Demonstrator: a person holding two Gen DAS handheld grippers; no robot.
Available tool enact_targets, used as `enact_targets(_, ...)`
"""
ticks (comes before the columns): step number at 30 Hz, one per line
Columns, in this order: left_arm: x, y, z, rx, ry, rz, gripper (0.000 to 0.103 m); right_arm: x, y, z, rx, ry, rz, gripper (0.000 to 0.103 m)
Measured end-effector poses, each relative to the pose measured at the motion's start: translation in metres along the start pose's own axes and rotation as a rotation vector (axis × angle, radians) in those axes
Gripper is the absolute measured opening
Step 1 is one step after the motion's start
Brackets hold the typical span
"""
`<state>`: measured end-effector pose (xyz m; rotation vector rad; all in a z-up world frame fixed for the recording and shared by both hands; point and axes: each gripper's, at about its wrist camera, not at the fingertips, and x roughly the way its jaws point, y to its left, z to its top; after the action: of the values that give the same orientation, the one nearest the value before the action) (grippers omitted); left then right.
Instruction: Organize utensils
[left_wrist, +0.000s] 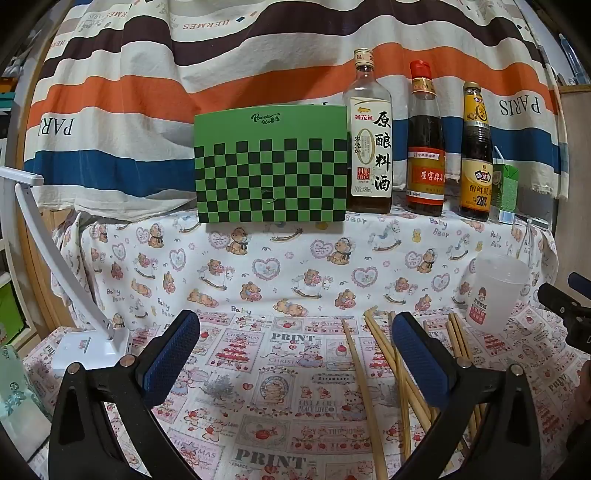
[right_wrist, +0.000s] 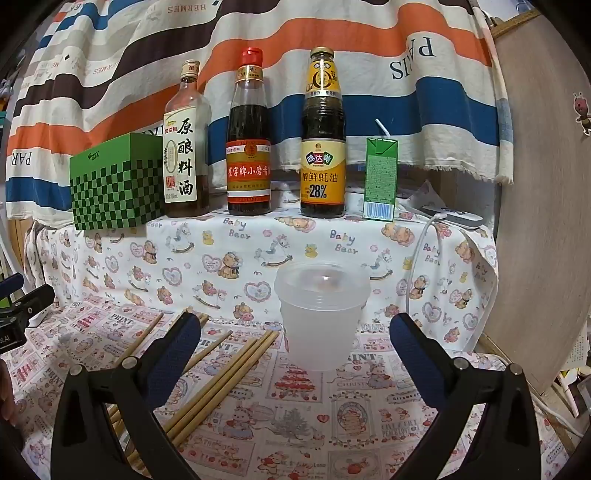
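Note:
Several wooden chopsticks lie loose on the printed cloth, mostly under and around the right finger of my left gripper. In the right wrist view the chopsticks fan out at the lower left, beside the left finger of my right gripper. A frosted plastic cup stands upright just ahead, between the right gripper's wide-spread fingers without touching them. The same cup shows at the right in the left wrist view. Both grippers are open and hold nothing.
On the raised shelf behind stand a green checkered box, three sauce bottles and a green drink carton. A white desk lamp stands at the left. A white cable hangs at the right.

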<state>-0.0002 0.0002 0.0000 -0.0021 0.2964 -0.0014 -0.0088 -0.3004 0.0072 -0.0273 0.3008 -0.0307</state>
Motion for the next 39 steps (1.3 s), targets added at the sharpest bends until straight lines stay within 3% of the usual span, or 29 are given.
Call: enact_targets(39, -0.0004, -0.0021, 0.0005, 0.003, -0.002, -0.014, 0.103, -0.0003, -0.0014, -0.0021, 0.002, 0.008, -0.002, 0.103)
